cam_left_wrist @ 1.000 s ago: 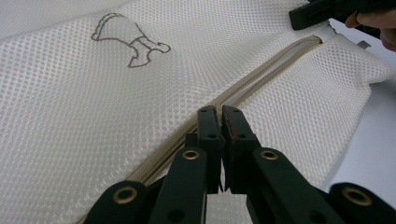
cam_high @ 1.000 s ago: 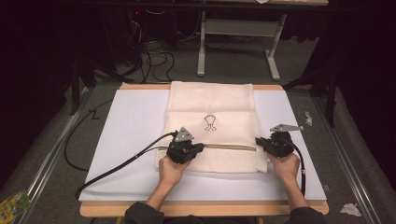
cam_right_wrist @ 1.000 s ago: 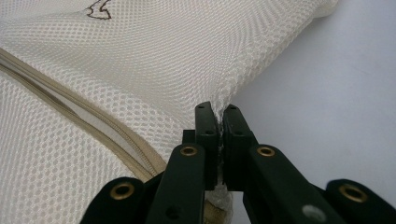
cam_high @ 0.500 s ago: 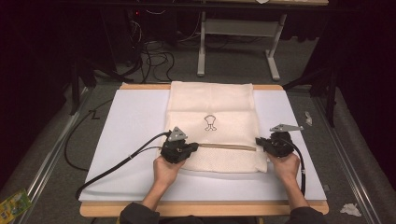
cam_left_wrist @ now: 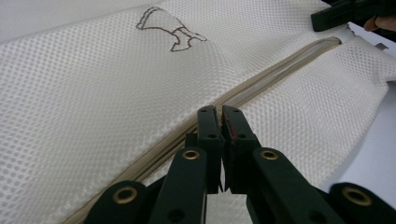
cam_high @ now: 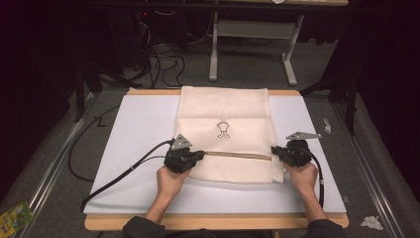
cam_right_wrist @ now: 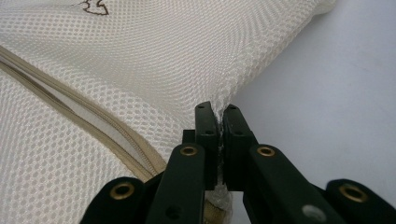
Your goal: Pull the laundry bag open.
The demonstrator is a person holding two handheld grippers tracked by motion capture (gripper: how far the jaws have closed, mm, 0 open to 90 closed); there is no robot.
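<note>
Evidently the mesh bag point(cam_high: 225, 134), laid flat on the white board point(cam_high: 133, 134), is pinched at its edge by the right gripper point(cam_right_wrist: 218, 114) as an anchor, while the left gripper point(cam_left_wrist: 219, 116) is clamped at the zipper point(cam_left_wrist: 280, 63), probably on its pull.

I see a cream honeycomb-mesh fabric bag point(cam_high: 225, 136) with a beige zipper strip point(cam_high: 237, 155) and a small dark brown outline emblem point(cam_high: 222, 129), lying on a pale lavender-white mat point(cam_high: 133, 134) over a tan wooden tabletop point(cam_high: 148, 92), between my black grippers.
</note>
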